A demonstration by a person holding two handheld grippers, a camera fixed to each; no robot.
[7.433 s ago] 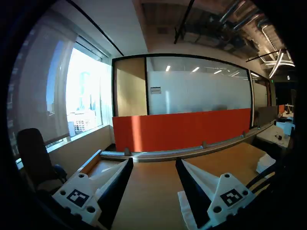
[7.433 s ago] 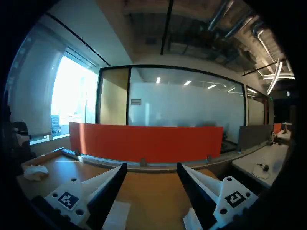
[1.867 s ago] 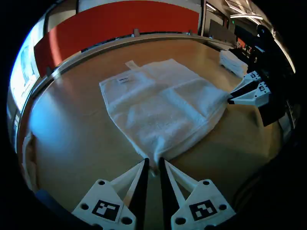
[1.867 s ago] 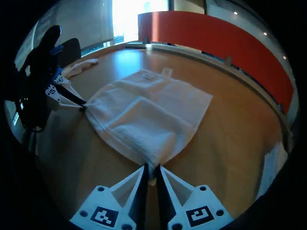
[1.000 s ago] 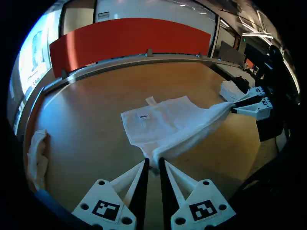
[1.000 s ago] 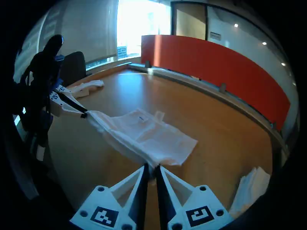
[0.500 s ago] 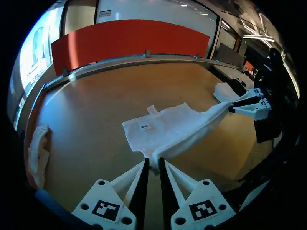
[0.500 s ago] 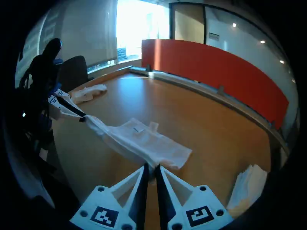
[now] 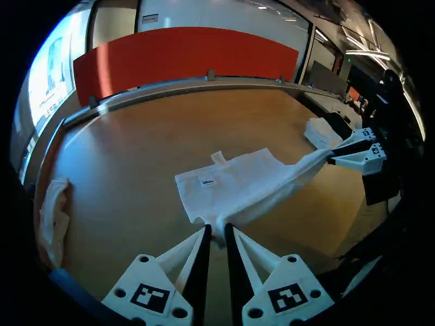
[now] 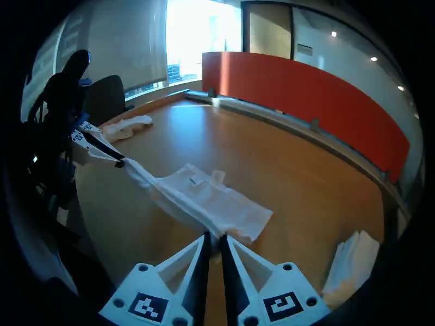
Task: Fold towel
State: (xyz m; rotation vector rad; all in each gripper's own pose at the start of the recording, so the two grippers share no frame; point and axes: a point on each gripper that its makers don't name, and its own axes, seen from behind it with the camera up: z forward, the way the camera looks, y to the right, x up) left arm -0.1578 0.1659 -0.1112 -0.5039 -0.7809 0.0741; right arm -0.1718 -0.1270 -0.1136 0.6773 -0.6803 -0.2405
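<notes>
– What does your left side have?
– My left gripper (image 9: 216,239) has its jaws drawn narrow, pinching one corner of the white towel (image 9: 239,185). My right gripper (image 10: 213,244) is the same: jaws nearly together, with the other near corner nipped between them.
– So where is the towel on the desk?
– About half of it lies flat on the wooden desk (image 9: 125,136), around the middle of the surface, with its small label (image 9: 206,182) facing up and a loop tab (image 9: 218,157) at its far edge. The near edge is lifted off the surface and stretched in a taut line between my two grippers, which are well apart.
– Anything else on the surface?
– A stack of folded white towels (image 9: 319,133) toward the right edge, and a crumpled cloth (image 9: 53,217) at the left edge. An orange divider panel (image 9: 185,54) runs along the far edge. In the right gripper view I see a dark office chair (image 10: 103,98) beyond the left corner
</notes>
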